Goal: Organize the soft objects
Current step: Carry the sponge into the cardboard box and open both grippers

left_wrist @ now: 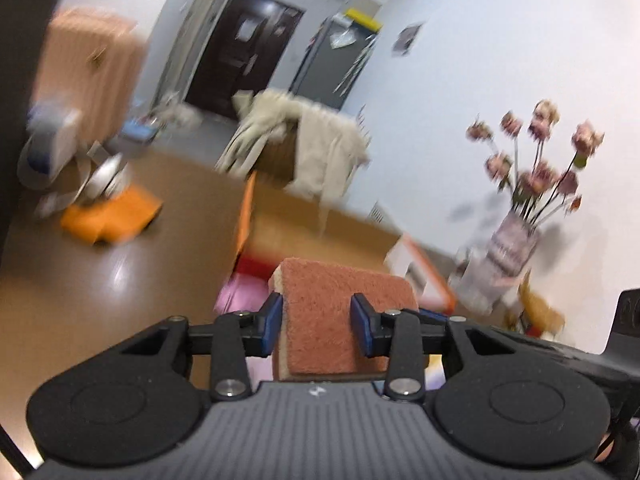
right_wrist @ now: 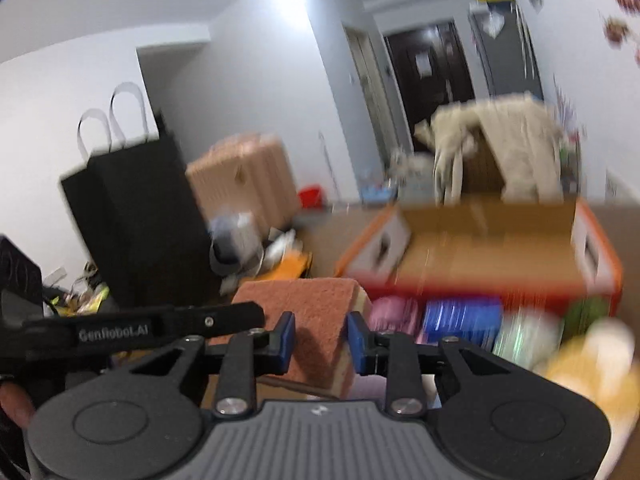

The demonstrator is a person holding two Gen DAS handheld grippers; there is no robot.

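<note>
Between the left gripper's (left_wrist: 316,326) blue pads, a reddish scouring sponge (left_wrist: 344,316) sits clamped, lifted off the floor. The right gripper (right_wrist: 321,338) pinches a second sponge (right_wrist: 310,320) likewise. Beyond: an orange-edged cardboard box (right_wrist: 480,256), blurred.

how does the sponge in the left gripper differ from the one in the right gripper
The left gripper clamps its sponge across a wider span; the right gripper squeezes its sponge narrower. The left sponge shows its pale layer on the picture's left edge, the right sponge on the right. Both have a reddish-brown scrubbing face.
</note>
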